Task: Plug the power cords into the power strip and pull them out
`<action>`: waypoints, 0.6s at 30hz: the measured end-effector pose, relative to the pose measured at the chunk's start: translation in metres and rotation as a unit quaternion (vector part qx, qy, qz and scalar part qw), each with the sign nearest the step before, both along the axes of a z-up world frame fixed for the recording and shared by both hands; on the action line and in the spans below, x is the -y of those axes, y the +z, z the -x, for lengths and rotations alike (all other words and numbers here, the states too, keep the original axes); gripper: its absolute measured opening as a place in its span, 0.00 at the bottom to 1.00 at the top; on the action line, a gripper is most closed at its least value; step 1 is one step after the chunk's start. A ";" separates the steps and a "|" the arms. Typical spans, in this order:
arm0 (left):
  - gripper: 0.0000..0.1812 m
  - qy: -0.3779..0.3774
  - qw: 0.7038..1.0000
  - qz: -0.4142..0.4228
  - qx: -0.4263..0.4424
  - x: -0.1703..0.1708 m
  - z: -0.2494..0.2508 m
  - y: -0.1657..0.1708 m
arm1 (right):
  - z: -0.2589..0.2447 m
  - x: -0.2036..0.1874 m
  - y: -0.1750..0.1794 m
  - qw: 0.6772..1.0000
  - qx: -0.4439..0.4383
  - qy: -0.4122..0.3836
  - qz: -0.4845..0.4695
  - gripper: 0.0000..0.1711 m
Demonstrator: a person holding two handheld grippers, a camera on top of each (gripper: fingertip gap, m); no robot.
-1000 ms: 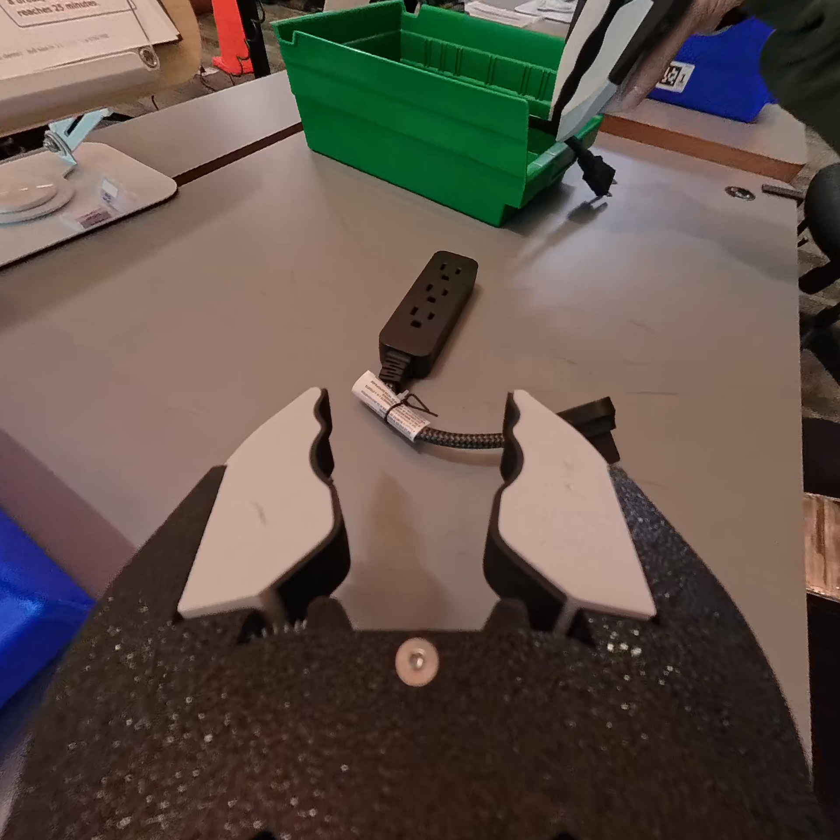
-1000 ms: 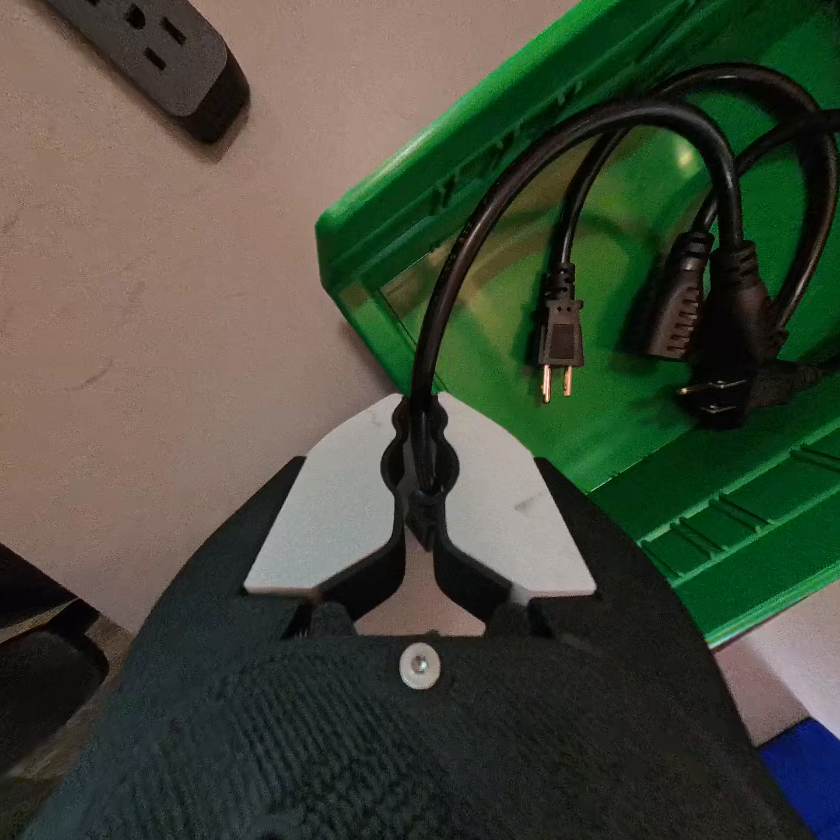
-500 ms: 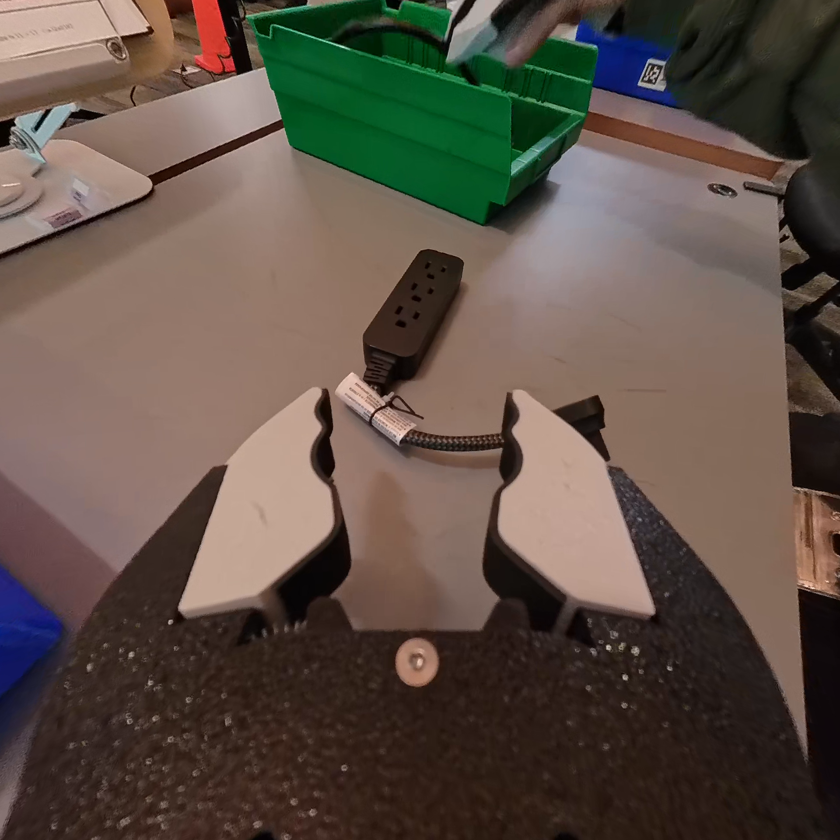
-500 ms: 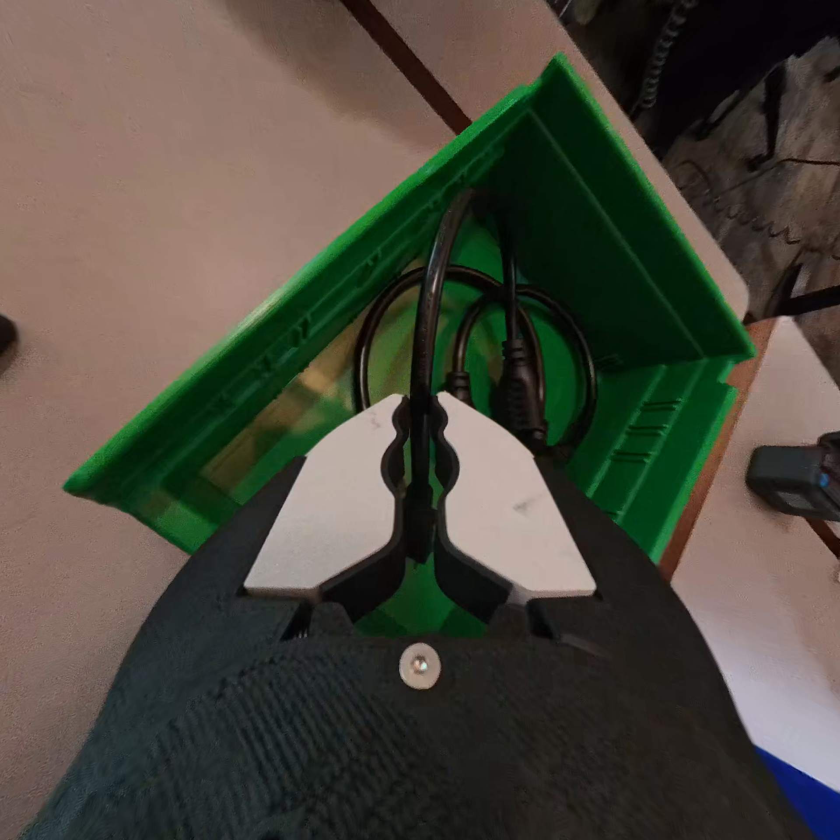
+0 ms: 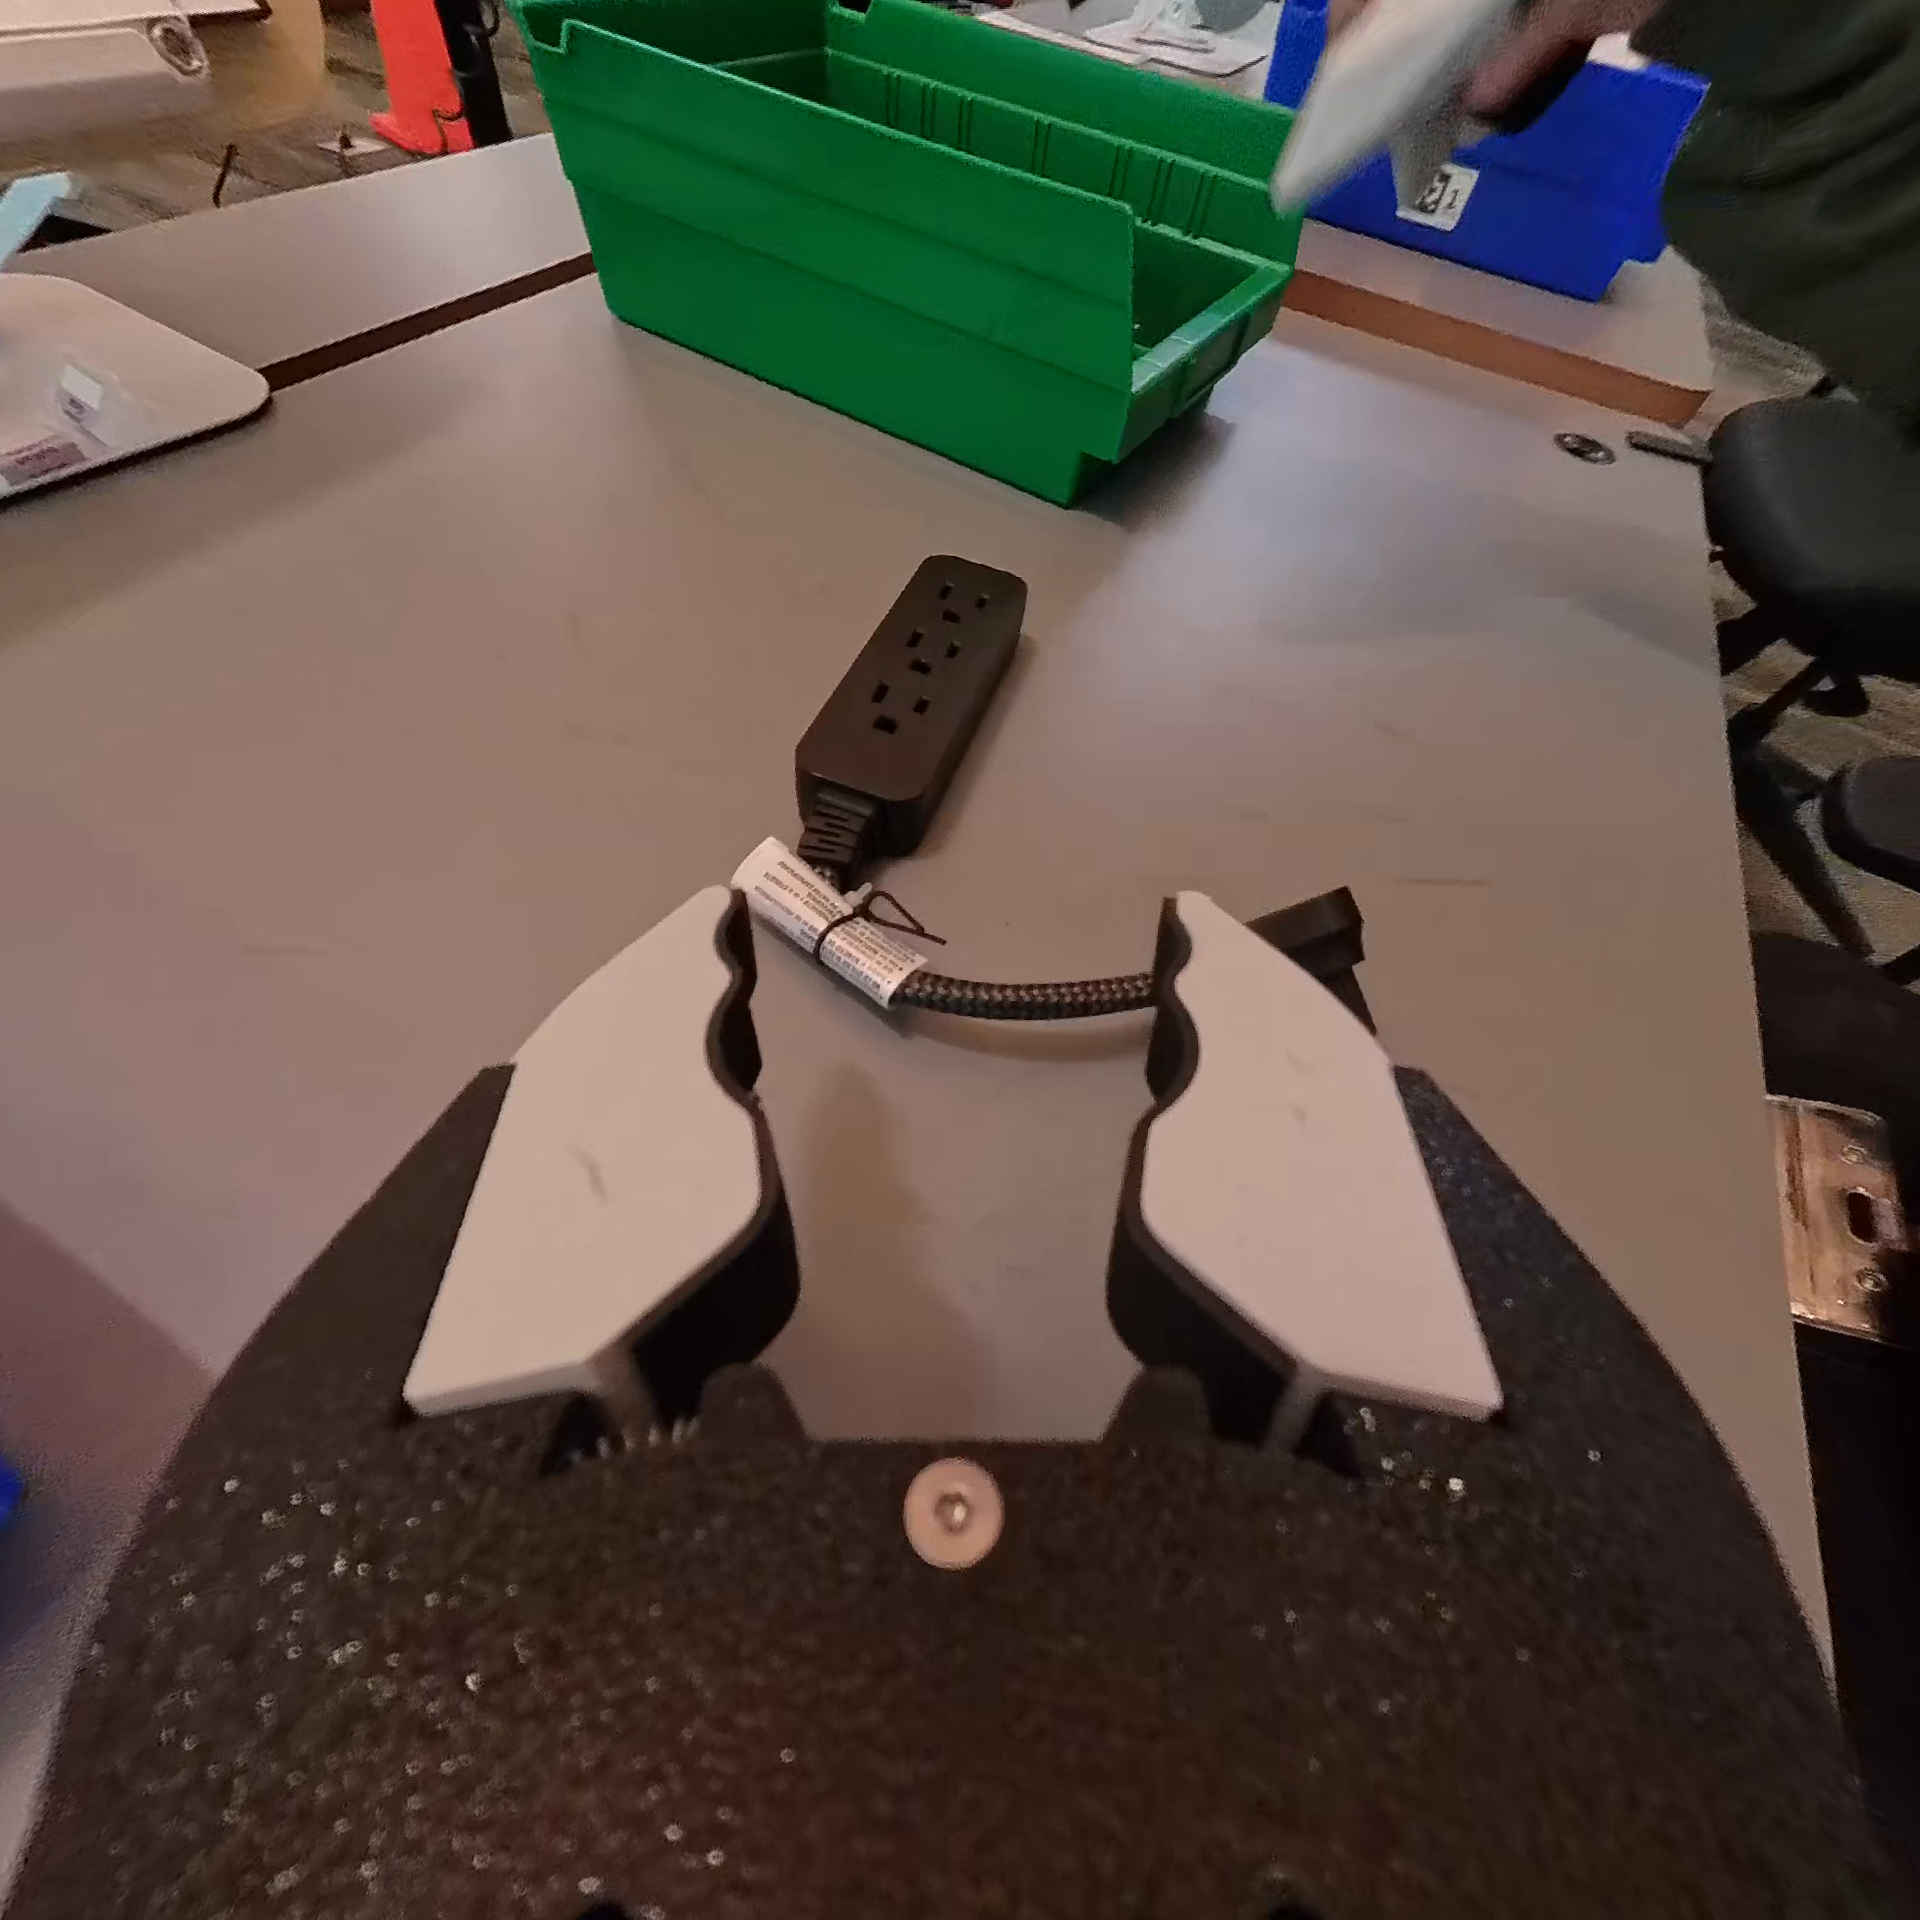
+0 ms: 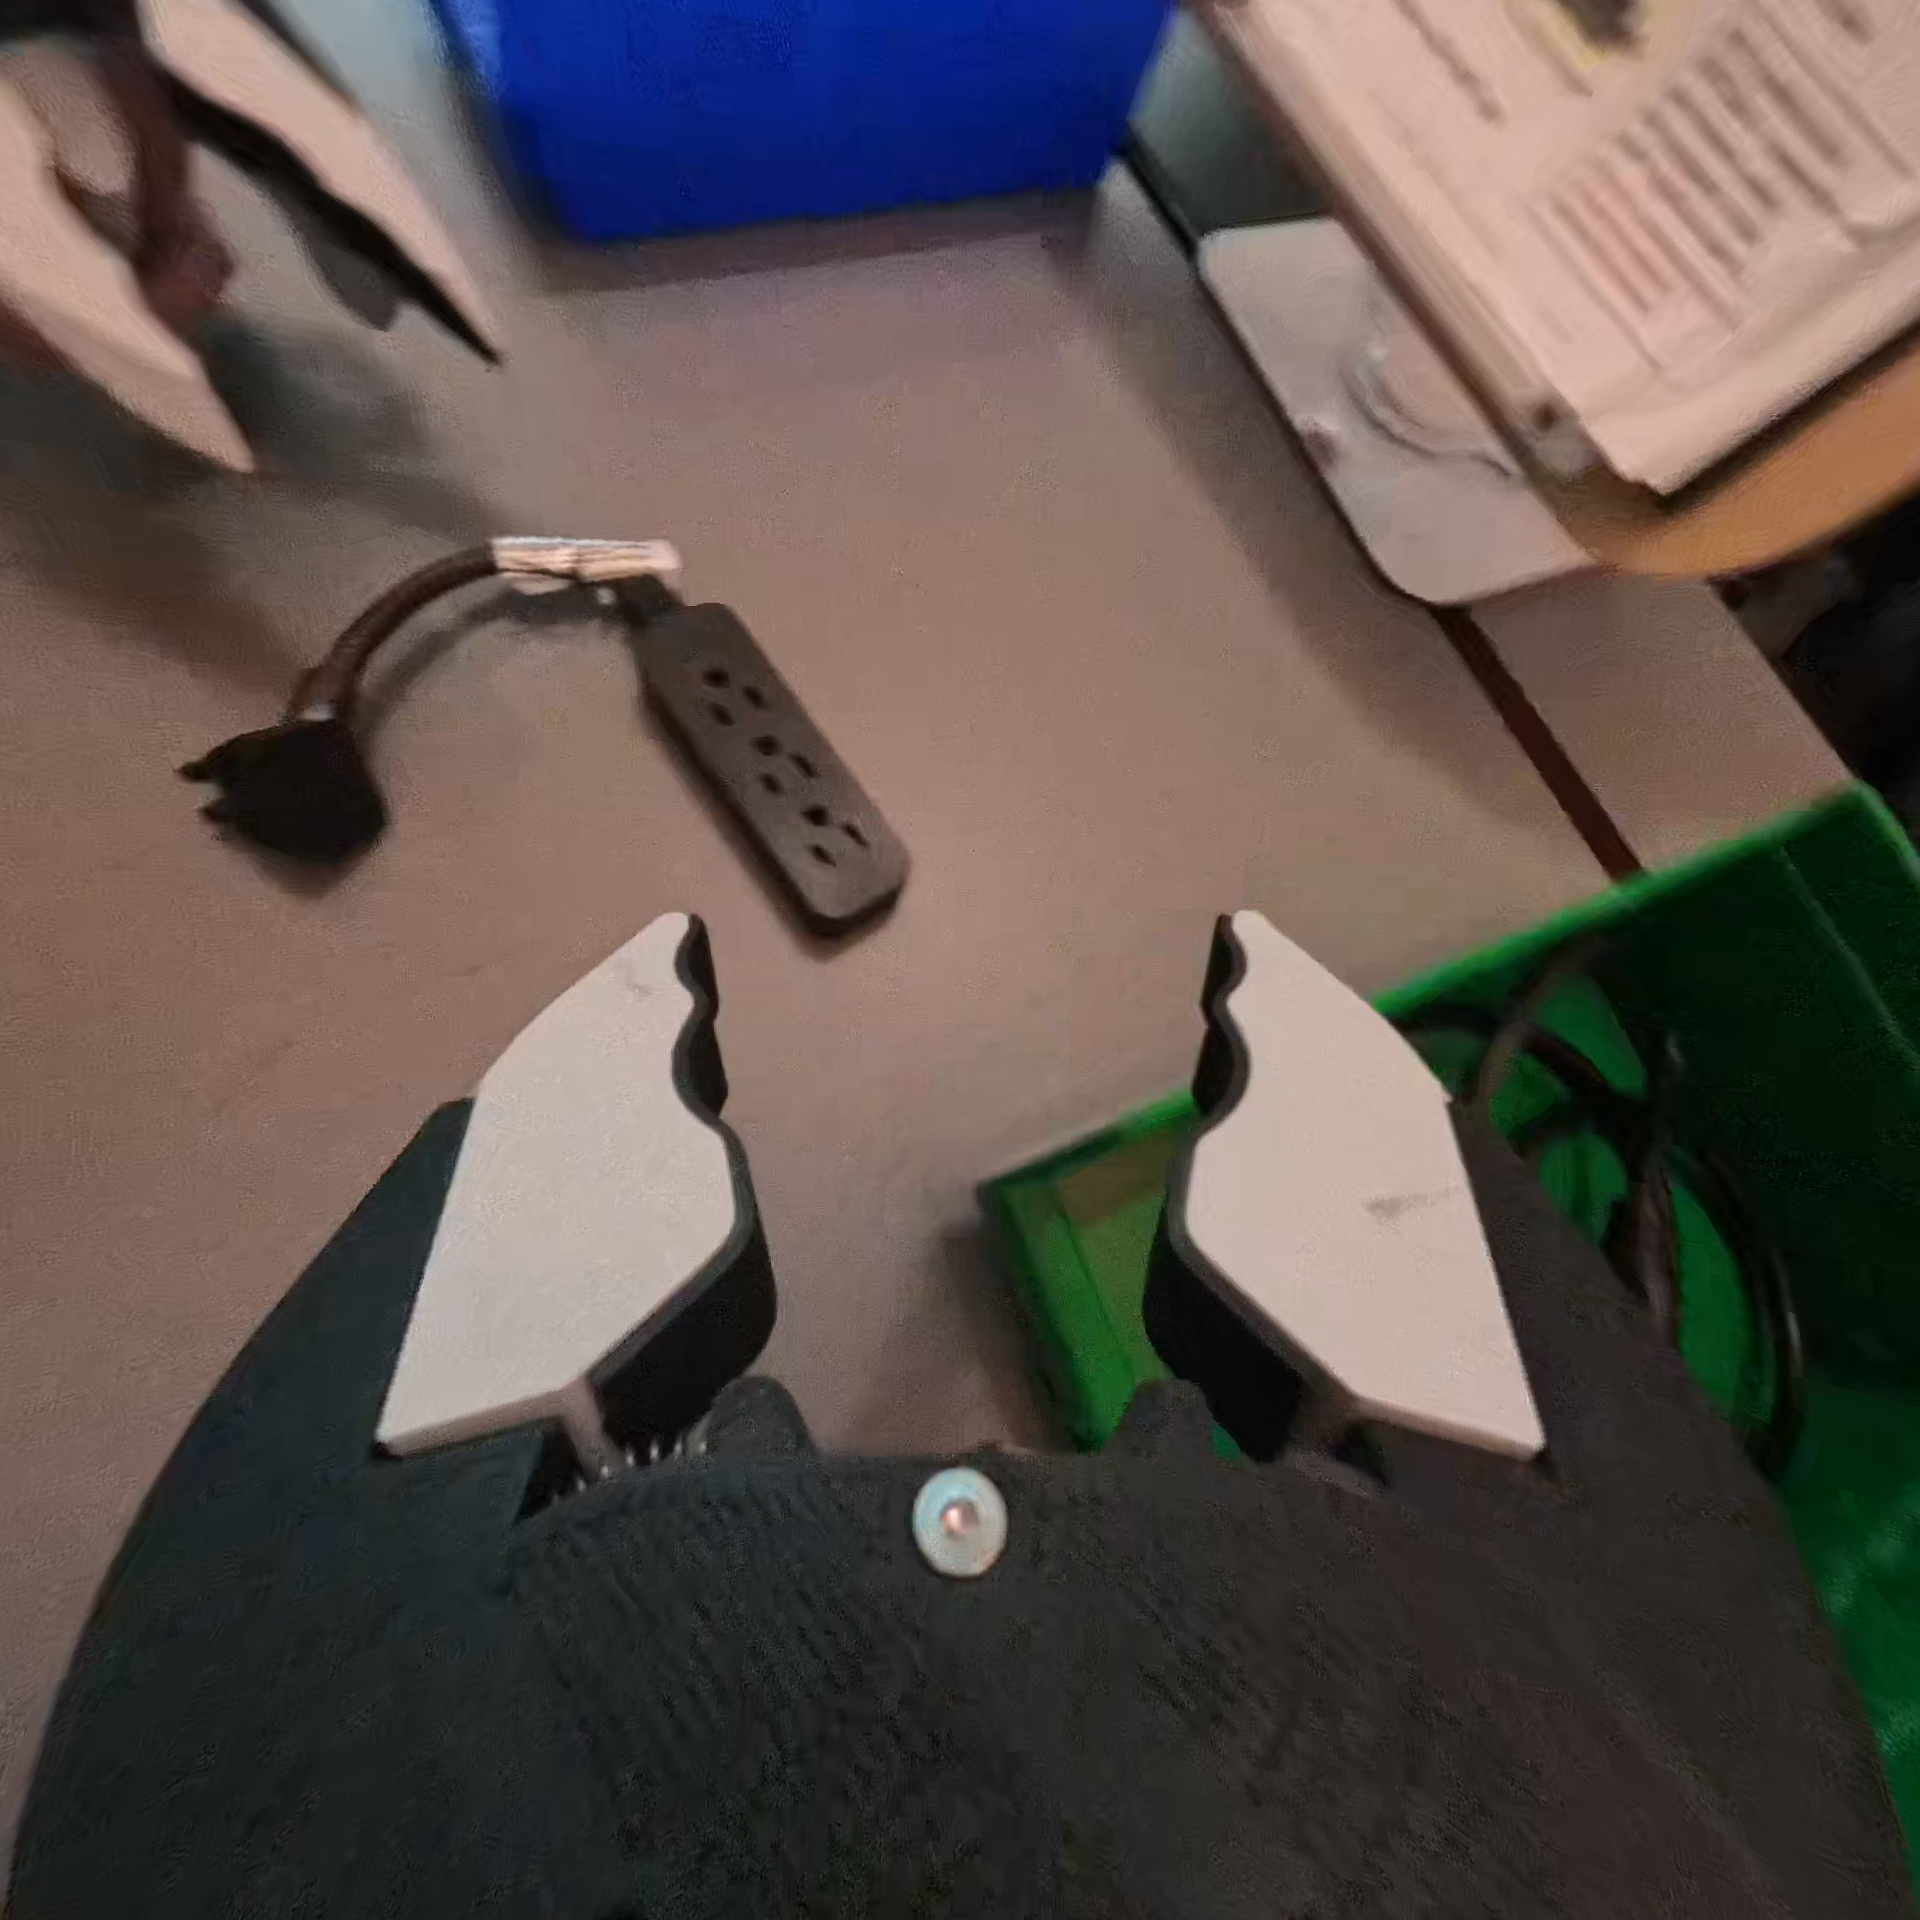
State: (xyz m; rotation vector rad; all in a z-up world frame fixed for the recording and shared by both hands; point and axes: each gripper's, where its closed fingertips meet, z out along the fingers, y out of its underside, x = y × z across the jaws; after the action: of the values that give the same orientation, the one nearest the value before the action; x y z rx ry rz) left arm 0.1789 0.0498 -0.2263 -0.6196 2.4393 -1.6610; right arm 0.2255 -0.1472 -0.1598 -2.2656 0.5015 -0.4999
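Note:
A black power strip (image 5: 914,701) lies on the grey table (image 5: 416,675) with all its sockets empty; its short braided cable (image 5: 1029,995) curves to a flat black plug (image 5: 1314,925). My left gripper (image 5: 951,935) is open and empty, hovering just short of the cable. My right gripper (image 6: 961,951) is open and empty above the near corner of the green bin (image 6: 1070,1278), with the power strip (image 6: 774,764) ahead of it. Black power cords (image 6: 1662,1226) lie inside the bin. The right gripper shows blurred at the top right of the left wrist view (image 5: 1371,114).
The green bin (image 5: 883,249) stands at the back of the table. A blue bin (image 5: 1558,218) is behind it. A white board (image 5: 114,395) sits at the left. A black office chair (image 5: 1829,540) is off the table's right edge. The flat black plug (image 5: 1314,925) sits 7 cm or so from the ends of my left fingers.
My right gripper has let go of the black cord into the green bin, opened, and swung back to face the power strip. The left gripper has stayed open over the table.

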 end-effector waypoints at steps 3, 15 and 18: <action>0.41 -0.017 1.000 0.016 0.001 0.005 0.002 0.000 | 0.034 -0.060 -0.033 0.991 -0.037 0.104 0.075 0.60; 0.45 -0.013 0.998 0.001 0.058 -0.007 -0.003 0.001 | -0.003 -0.115 -0.100 0.927 -0.121 0.186 0.303 0.43; 0.44 -0.009 0.999 0.013 0.049 -0.013 -0.003 0.000 | -0.003 -0.118 -0.112 0.906 -0.129 0.207 0.346 0.39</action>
State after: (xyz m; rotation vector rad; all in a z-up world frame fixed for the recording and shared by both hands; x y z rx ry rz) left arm 0.1824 0.0630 -0.2262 -0.5097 2.3657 -1.6896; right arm 0.2281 -0.0293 -0.2720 -3.0398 -0.0766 -0.1618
